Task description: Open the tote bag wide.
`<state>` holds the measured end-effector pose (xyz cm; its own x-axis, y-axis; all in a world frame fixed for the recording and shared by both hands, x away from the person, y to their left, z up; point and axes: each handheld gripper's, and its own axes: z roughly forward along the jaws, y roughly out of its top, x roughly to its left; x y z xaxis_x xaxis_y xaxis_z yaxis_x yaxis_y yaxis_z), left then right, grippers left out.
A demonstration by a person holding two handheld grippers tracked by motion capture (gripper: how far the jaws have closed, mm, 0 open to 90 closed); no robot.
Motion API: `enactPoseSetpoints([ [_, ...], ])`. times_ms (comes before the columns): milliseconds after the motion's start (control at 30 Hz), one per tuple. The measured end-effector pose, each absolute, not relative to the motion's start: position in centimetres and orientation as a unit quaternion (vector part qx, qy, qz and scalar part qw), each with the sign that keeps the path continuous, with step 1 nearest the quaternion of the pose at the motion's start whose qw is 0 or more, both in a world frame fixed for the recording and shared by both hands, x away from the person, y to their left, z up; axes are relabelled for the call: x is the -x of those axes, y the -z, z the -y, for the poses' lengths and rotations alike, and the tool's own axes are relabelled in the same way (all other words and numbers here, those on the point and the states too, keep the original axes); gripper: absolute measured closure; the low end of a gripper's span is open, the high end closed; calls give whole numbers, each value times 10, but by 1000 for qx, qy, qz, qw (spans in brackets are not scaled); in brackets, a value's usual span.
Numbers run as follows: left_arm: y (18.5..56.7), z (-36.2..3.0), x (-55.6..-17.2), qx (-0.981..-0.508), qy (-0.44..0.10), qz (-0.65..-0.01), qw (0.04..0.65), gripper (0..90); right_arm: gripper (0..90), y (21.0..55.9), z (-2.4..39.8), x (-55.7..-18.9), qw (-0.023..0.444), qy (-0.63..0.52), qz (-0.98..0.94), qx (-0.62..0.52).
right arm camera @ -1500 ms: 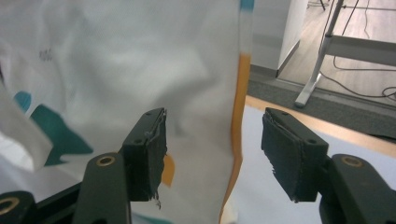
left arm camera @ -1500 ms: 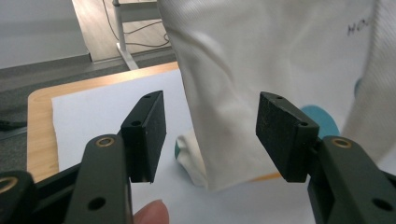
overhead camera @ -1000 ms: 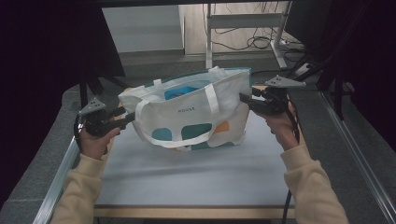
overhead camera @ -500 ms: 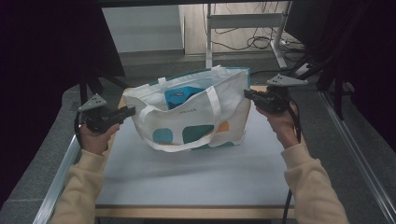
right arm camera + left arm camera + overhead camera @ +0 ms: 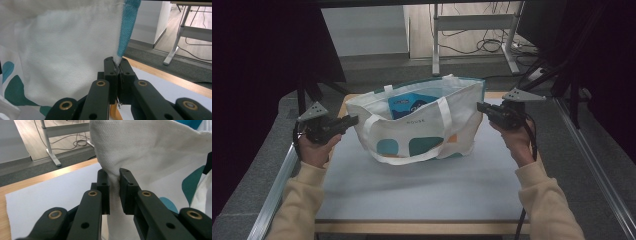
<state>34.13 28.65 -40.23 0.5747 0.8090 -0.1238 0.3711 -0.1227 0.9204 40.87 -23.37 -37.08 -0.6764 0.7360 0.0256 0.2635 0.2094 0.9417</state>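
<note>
A white tote bag (image 5: 414, 127) with teal and orange shapes stands on the table, mouth held wide, a blue packet (image 5: 409, 104) inside it. My left gripper (image 5: 353, 120) pinches the bag's left side; in the left gripper view the white cloth (image 5: 140, 152) is bunched between the jaws of the left gripper (image 5: 114, 176). At the bag's right side my right gripper (image 5: 480, 107) is shut on the seam; in the right gripper view the right gripper (image 5: 117, 63) clamps the fabric where the teal edge (image 5: 127, 27) comes down. The bag's long handles (image 5: 412, 159) hang down its front.
The bag rests on a pale mat (image 5: 422, 190) over a wooden tabletop (image 5: 412, 227). Metal rails (image 5: 274, 192) run along the table's sides. A desk frame (image 5: 472, 47) with cables stands on the floor behind. Dark curtains (image 5: 257, 55) flank both sides.
Both grippers have pulled apart a little, stretching the bag's mouth wider and flatter. The blue packet inside shows more clearly now.
</note>
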Motion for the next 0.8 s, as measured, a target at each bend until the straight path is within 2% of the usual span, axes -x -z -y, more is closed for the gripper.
enactPoseSetpoints([
  [467, 409, -280, -348, -725, -203, -412, 514, 807, 866, 388, 240, -406, 219, -531, -743, -342],
  [800, 417, -271, -350, -737, -199, -405, 502, 808, 868, 418, 251, -404, 209, -523, -744, -360],
])
